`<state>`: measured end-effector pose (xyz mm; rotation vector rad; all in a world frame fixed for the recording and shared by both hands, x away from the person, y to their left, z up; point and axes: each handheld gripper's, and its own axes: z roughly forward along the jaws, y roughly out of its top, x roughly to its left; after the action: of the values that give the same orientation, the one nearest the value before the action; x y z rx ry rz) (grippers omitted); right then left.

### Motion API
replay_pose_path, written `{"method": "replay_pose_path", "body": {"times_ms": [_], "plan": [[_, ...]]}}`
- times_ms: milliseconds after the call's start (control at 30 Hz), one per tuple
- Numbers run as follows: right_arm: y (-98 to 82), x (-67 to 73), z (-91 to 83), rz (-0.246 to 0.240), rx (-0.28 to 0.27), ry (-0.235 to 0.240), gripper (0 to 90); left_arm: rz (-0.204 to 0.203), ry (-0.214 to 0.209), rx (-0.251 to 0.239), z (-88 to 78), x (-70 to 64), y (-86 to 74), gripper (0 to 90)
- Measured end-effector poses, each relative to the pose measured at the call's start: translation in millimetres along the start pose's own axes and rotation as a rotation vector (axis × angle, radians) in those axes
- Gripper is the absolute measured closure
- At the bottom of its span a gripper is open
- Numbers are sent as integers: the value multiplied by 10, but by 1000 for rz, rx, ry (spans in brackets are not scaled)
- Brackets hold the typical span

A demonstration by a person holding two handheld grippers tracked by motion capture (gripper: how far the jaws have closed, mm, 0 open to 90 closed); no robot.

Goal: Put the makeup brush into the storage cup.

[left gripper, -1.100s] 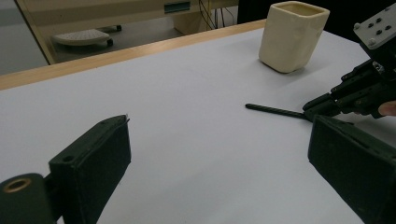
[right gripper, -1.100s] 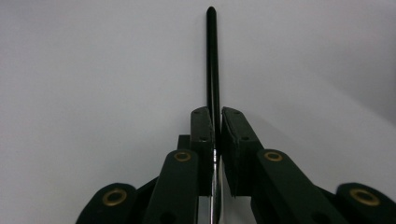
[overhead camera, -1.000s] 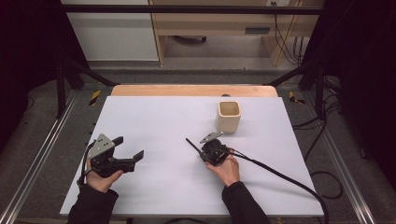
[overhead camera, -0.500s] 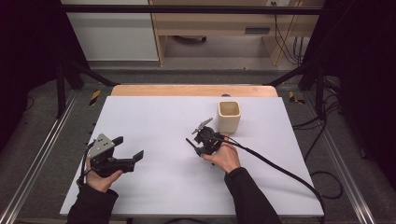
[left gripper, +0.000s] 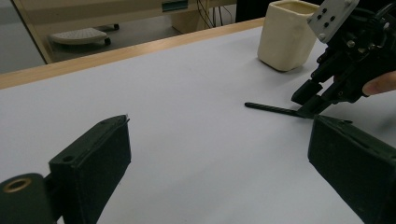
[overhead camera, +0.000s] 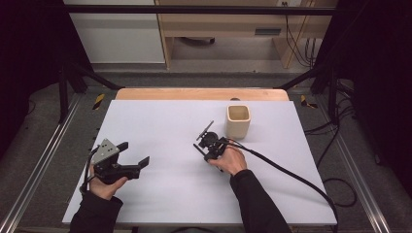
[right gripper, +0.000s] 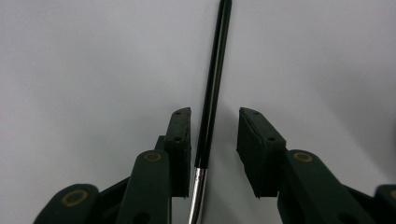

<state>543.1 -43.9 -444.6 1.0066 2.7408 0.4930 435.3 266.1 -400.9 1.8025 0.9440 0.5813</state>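
Note:
A slim black pen (overhead camera: 198, 147) with a silver end lies on the white table (overhead camera: 160, 121), left of the cup. My right gripper (overhead camera: 203, 151) points down over it, and its jaws have just been closing. In the right gripper view the pen (right gripper: 217, 60) runs up between the jaws of the right gripper (right gripper: 214, 116), close against the left pad with a gap to the right pad. My left gripper (overhead camera: 134, 153) rests at the table's left with its jaws wide open and nothing between them. From the left gripper (left gripper: 219, 154) I see the pen (left gripper: 271, 108) flat on the table.
A cream square cup (overhead camera: 237, 121) stands upright just beyond and right of the right hand, and it also appears in the left gripper view (left gripper: 287, 35). The right gripper's cable (overhead camera: 291, 174) trails across the table to its right front corner. A wooden strip (overhead camera: 194, 93) edges the far side.
The right hand has moved away from the person, toward the cup, and its gripper has turned. The left hand has stayed where it was.

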Motion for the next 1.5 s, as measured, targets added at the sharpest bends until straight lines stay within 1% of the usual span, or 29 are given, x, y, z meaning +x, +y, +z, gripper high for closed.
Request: {"method": "replay_pose_path", "body": {"times_ms": [67, 100, 133, 167, 267, 300, 333, 367, 400, 433, 567, 633, 667, 733, 767, 800, 833, 867, 933, 967, 1033, 1167, 1200, 1233, 1267, 1333, 1367, 1400, 1500], "plan": [[-4, -2, 18, -9, 8, 4, 694, 1, -1, 1, 1, 0, 0, 55], [-11, -6, 36, -30, 15, 4, 723, 1, -1, 0, 0, -1, 0, 55], [-10, 5, 40, -18, 26, 4, 734, 0, -1, 0, 0, 0, 0, 55], [-10, 5, 40, -18, 26, 4, 734, 0, -1, 0, 0, 0, 0, 55], [-14, 10, 46, -25, 25, 12, 792, 2, -1, 2, 5, -1, -2, 55], [-5, 34, 39, 0, 37, 13, 803, 2, -1, 2, 7, -3, -2, 55], [-5, 33, 49, -12, 31, 10, 820, 3, -1, 3, 9, -5, -2, 55], [-1, 34, 49, -4, 37, 12, 828, 5, -1, 4, 10, -7, -2, 55], [-1, 34, 49, -4, 37, 12, 828, 5, -2, 5, 10, -9, -2, 55], [13, 43, 42, 20, 51, 17, 835, 5, -2, 5, 10, -10, -2, 55], [22, 36, 46, 30, 54, 22, 839, 5, -3, 5, 12, -9, -2, 55], [17, 11, 49, 7, 52, 26, 840, 6, -3, 5, 10, -10, -1, 56], [26, 35, 42, 43, 61, 23, 841, 11, -3, 8, 7, -9, 0, 56], [24, 34, 42, 40, 58, 24, 841, 11, -4, 9, 8, -9, 0, 56], [14, 12, 46, 9, 49, 26, 841, 11, -4, 9, 9, -7, -1, 56], [19, 32, 40, 39, 55, 25, 841, 11, -3, 10, 10, -6, -1, 56], [14, 27, 43, 30, 49, 25, 842, 10, -3, 10, 11, -5, -2, 56], [6, 11, 48, -1, 40, 23, 841, 10, -3, 10, 11, -5, -2, 56], [6, 16, 37, 2, 46, 24, 841, 12, -3, 10, 8, -7, 0, 56], [12, 28, 11, 22, 60, 25, 842, 13, -3, 10, 7, -7, 1, 56], [12, 32, 2, 25, 57, 25, 842, 14, -3, 10, 6, -8, 2, 56], [11, 20, -77, 13, 38, 32, 842, 15, -2, 11, 9, -11, 1, 56], [5, 3, -97, -13, 21, 32, 842, 16, -2, 10, 9, -14, 1, 56], [7, 16, -127, 6, 21, 37, 841, 17, -4, 10, 10, -16, 2, 56], [2, 12, -153, -2, 14, 37, 842, 19, -4, 11, 11, -19, 2, 56], [-1, 26, -224, 12, 8, 40, 842, 24, -6, 15, 13, -23, 3, 56], [-12, 14, -255, -11, -7, 43, 841, 25, -7, 17, 16, -27, 3, 56], [-26, 21, -329, -19, -24, 56, 841, 29, -10, 21, 23, -36, 2, 56], [-48, 27, -396, -28, -37, 67, 841, 37, -14, 26, 29, -50, 5, 56]]}}
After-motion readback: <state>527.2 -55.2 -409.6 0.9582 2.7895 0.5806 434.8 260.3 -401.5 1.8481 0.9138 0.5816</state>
